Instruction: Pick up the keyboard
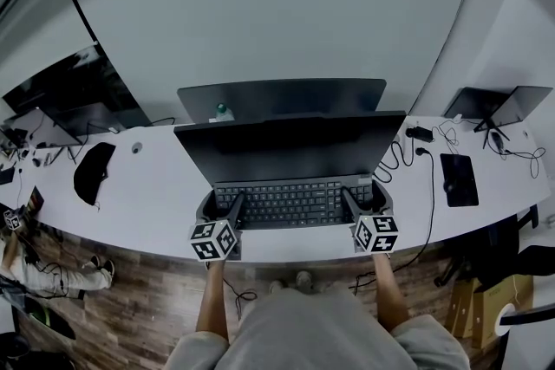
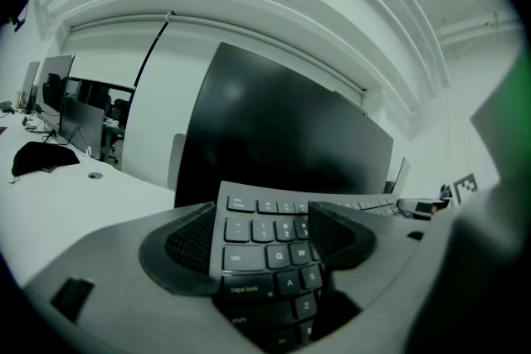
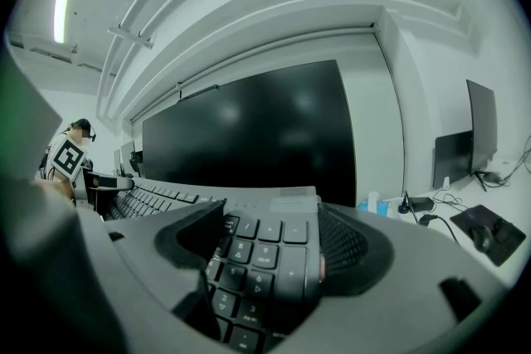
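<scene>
Black keyboard (image 1: 290, 204) flat on the white desk (image 1: 147, 191), at 6 o'clock from the big dark monitor (image 1: 290, 147), close to the desk's front edge; long, thin, full of keys.

Left gripper (image 1: 222, 205) at the 9 o'clock end, right gripper (image 1: 365, 200) at the 3 o'clock end; both with jaws wide apart, not squeezed shut. In the left gripper view, the caps-lock end between the jaws; outer pad (image 2: 178, 244) right by the side edge, inner pad (image 2: 340, 236) over the keys. In the right gripper view, the number-pad end between the jaws the same way; outer pad (image 3: 353, 249) touching or almost touching the side edge. No firm pinch to be seen on either side.

Probably stiff, hard plastic; likely light enough, but long, so apt to tip if lifted by one end only; better taken at both ends at once and kept level. Smooth sides, so maybe slippery; keys easy to press or pop off, so best not to squeeze on them. Best hold: the bare side edges at 9 and 3 o'clock. Gentle grip, slow lift, clear of the monitor.
</scene>
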`<action>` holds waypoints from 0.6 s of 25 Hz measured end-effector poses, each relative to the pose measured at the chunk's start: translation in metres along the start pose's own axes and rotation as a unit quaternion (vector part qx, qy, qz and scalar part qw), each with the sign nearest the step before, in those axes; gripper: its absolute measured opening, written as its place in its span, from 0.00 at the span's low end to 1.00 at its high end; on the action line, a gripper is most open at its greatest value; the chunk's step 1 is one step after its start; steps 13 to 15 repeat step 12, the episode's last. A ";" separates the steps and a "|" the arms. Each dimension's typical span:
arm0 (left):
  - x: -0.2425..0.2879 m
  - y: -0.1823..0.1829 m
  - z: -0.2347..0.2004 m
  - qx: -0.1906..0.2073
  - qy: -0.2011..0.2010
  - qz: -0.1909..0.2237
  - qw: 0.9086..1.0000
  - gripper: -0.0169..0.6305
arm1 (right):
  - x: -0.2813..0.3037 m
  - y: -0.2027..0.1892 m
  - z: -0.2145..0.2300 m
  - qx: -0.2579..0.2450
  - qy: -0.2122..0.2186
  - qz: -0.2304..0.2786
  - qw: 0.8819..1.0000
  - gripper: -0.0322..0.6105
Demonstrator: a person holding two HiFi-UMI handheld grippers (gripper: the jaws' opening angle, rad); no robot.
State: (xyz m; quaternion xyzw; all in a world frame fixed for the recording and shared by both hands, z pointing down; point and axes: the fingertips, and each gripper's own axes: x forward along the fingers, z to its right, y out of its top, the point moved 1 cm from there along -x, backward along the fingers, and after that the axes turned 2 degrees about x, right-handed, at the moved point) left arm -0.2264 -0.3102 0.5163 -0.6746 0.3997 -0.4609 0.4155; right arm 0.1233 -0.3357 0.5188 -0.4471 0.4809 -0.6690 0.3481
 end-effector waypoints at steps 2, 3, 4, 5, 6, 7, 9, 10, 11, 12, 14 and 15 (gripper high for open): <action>0.001 -0.002 -0.001 -0.001 0.000 -0.003 1.000 0.53 | 0.000 -0.002 0.000 0.000 -0.001 -0.002 1.000 0.58; 0.001 -0.003 -0.001 -0.002 0.000 -0.003 1.000 0.53 | 0.001 -0.002 0.000 0.000 -0.001 -0.003 1.000 0.58; 0.001 -0.003 -0.001 -0.002 0.000 -0.004 1.000 0.53 | 0.001 -0.003 0.000 -0.001 -0.001 -0.004 1.000 0.58; 0.001 -0.004 -0.001 -0.003 0.000 -0.004 1.000 0.53 | 0.001 -0.003 0.000 -0.001 -0.001 -0.004 1.000 0.58; 0.001 -0.005 -0.001 -0.004 0.000 -0.005 1.000 0.53 | 0.001 -0.003 0.000 -0.002 -0.001 -0.004 1.000 0.58; 0.001 -0.006 -0.001 -0.004 0.000 -0.006 1.000 0.53 | 0.001 -0.004 0.001 -0.002 -0.001 -0.005 1.000 0.58; 0.002 -0.006 -0.001 -0.005 0.000 -0.007 1.000 0.53 | 0.002 -0.005 0.001 -0.002 -0.001 -0.007 1.000 0.58; 0.002 -0.006 -0.002 -0.005 0.001 -0.008 1.000 0.53 | 0.002 -0.005 0.001 -0.001 -0.001 -0.008 1.000 0.58; 0.003 -0.006 -0.002 -0.005 0.001 -0.009 1.000 0.53 | 0.003 -0.006 0.001 0.000 -0.001 -0.009 1.000 0.58; 0.003 -0.006 -0.003 -0.004 0.002 -0.010 1.000 0.53 | 0.004 -0.006 0.001 0.001 -0.001 -0.010 1.000 0.58; 0.003 -0.006 -0.003 -0.004 0.002 -0.010 1.000 0.53 | 0.004 -0.006 0.001 0.001 -0.001 -0.010 1.000 0.58; 0.003 -0.006 -0.003 -0.004 0.002 -0.010 1.000 0.53 | 0.004 -0.006 0.001 0.001 -0.001 -0.010 1.000 0.58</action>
